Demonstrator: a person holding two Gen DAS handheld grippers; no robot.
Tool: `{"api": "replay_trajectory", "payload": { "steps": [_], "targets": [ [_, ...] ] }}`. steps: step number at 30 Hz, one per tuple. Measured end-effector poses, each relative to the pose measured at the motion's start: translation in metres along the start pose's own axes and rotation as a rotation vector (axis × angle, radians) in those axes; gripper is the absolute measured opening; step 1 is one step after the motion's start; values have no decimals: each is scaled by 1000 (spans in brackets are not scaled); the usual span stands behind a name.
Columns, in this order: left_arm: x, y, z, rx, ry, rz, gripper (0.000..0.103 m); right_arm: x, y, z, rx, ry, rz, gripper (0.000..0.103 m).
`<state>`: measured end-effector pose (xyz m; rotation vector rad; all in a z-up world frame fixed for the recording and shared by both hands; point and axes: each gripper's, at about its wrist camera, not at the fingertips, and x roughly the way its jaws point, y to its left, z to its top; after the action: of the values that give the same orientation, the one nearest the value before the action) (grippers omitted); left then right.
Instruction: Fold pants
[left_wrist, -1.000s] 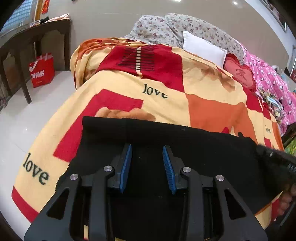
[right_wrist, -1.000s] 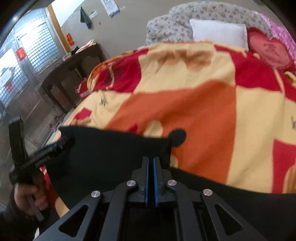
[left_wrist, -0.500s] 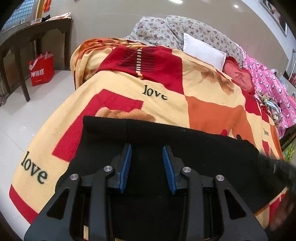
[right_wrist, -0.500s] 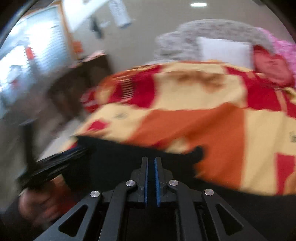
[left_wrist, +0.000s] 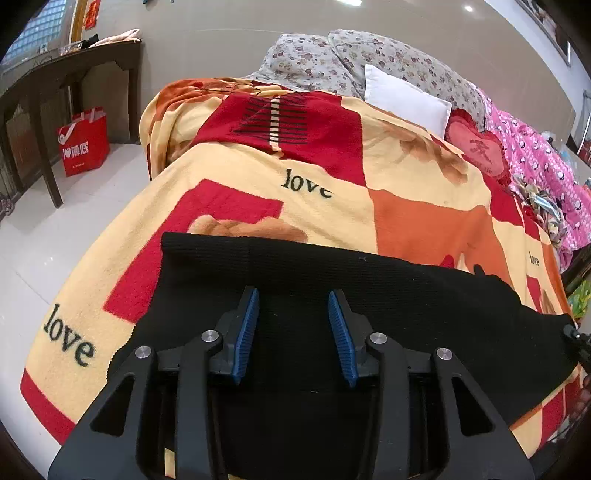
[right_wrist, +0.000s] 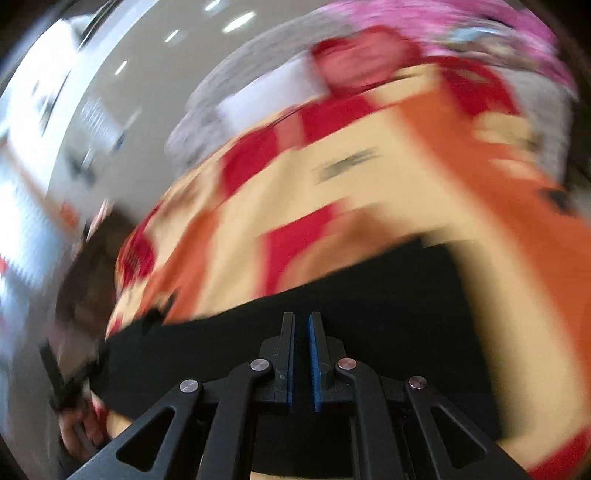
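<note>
Black knit pants lie flat across the near end of a bed, on a yellow, red and orange blanket printed with "love". My left gripper is open and empty, just above the pants' near part. In the blurred right wrist view the pants also show. My right gripper stands over them with its jaws a narrow gap apart and nothing seen between them. The right gripper's tip shows at the pants' right edge in the left wrist view.
Floral pillows, a white pillow and a red heart cushion lie at the bed's head. A pink quilt lies at right. A dark wooden table and a red bag stand on the white floor at left.
My right gripper has swung fast to the right, blurring its view, and its jaws have parted slightly. My left gripper has stayed open in place over the pants.
</note>
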<state>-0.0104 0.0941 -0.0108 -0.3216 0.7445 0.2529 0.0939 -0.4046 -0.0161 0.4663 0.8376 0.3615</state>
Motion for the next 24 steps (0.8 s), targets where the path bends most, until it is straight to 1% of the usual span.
{"api": "replay_trajectory", "payload": {
  "steps": [1, 2, 3, 4, 5, 6, 7, 8, 9, 10, 11, 12, 13, 14, 15, 16, 17, 18, 19, 20, 21, 22, 23, 24],
  "targets": [
    [0, 0, 0, 0, -1, 0, 39, -14, -20, 4, 38, -43, -38, 6],
    [0, -1, 0, 1, 0, 1, 39, -23, -35, 7, 80, -72, -57, 6],
    [0, 0, 0, 2, 0, 1, 39, -31, -47, 8, 121, -90, -52, 6],
    [0, -1, 0, 2, 0, 0, 39, -40, -52, 8, 140, -91, -69, 6],
    [0, 0, 0, 0, 0, -1, 39, -51, -51, 7, 124, -111, -80, 6],
    [0, -1, 0, -1, -2, -1, 39, -63, -44, 4, 98, -151, -61, 6],
    [-1, -1, 0, -4, -5, -3, 39, -77, -36, 0, 62, -193, -16, 6],
    [-1, 0, 0, -10, -9, -6, 39, -84, -26, -6, 21, -208, 20, 6],
    [-2, -1, 0, -14, -14, -9, 39, -87, -14, -13, -31, -206, 42, 6],
    [-5, 0, 0, -23, -25, -15, 39, -84, -5, -19, -76, -183, 43, 6],
    [-7, -1, 0, -27, -31, -19, 39, -78, 0, -24, -121, -143, 22, 6],
    [-11, -2, 1, -22, -45, -31, 39, -70, 3, -30, -156, -103, -30, 6],
    [-18, -5, 0, -13, -65, -50, 39, -57, 2, -37, -169, -56, -100, 6],
    [-28, -9, -1, -5, -84, -77, 39, -50, -2, -42, -161, -22, -139, 6],
    [-34, -13, -4, -1, -94, -97, 39, -56, -4, -45, -147, -55, -113, 6],
    [-45, -20, -8, 14, -107, -148, 39, -65, -5, -47, -118, -84, -89, 6],
    [-51, -27, -12, 37, -111, -183, 40, -73, -7, -47, -99, -107, -82, 6],
    [-54, -35, -17, 69, -111, -215, 47, -81, -10, -49, -84, -131, -71, 7],
    [-56, -46, -25, 130, -110, -248, 53, -91, -13, -49, -50, -164, -56, 12],
    [-54, -53, -32, 170, -110, -257, 53, -95, -14, -50, -20, -176, -56, 22],
    [-51, -57, -37, 192, -104, -258, 53, -100, -22, -49, 36, -184, -56, 29],
    [-41, -60, -41, 199, -58, -249, 53, -103, -27, -48, 84, -191, -52, 37],
    [-38, -61, -40, 191, -32, -241, 53, -104, -32, -48, 131, -193, -55, 38],
    [-35, -58, -38, 171, -25, -241, 53, -102, -40, -49, 175, -186, -59, 38]
  ]
}}
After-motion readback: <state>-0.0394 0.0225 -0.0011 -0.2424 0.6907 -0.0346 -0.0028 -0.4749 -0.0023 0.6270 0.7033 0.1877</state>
